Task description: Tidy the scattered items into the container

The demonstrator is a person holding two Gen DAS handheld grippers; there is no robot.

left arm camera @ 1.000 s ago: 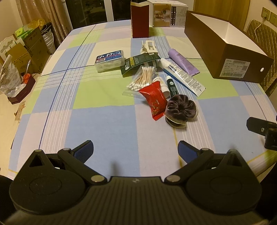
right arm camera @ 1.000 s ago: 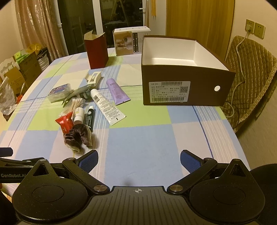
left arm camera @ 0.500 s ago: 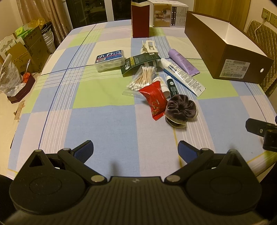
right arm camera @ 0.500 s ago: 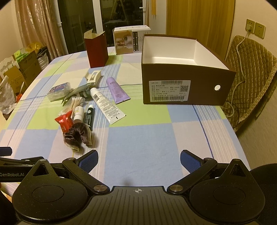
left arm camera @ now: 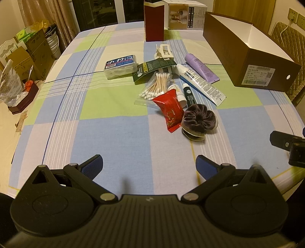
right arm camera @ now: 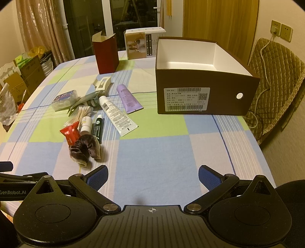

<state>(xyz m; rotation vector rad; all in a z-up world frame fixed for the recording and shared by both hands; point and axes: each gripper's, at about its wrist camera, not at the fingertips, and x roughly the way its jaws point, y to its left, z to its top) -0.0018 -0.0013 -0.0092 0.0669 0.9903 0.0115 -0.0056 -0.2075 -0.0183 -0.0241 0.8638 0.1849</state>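
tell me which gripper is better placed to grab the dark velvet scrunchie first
Left, probably. The left gripper is open with the scrunchie just ahead, slightly right of centre. The right gripper is open too, but the scrunchie lies far to its left.

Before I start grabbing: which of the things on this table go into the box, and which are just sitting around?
For the job:
brown box
scrunchie
red packet
cotton swabs
white tube
purple tube
green stick
small bottle
floss box
hair clip
green card

Just lying about:
red carton
white carton
chair
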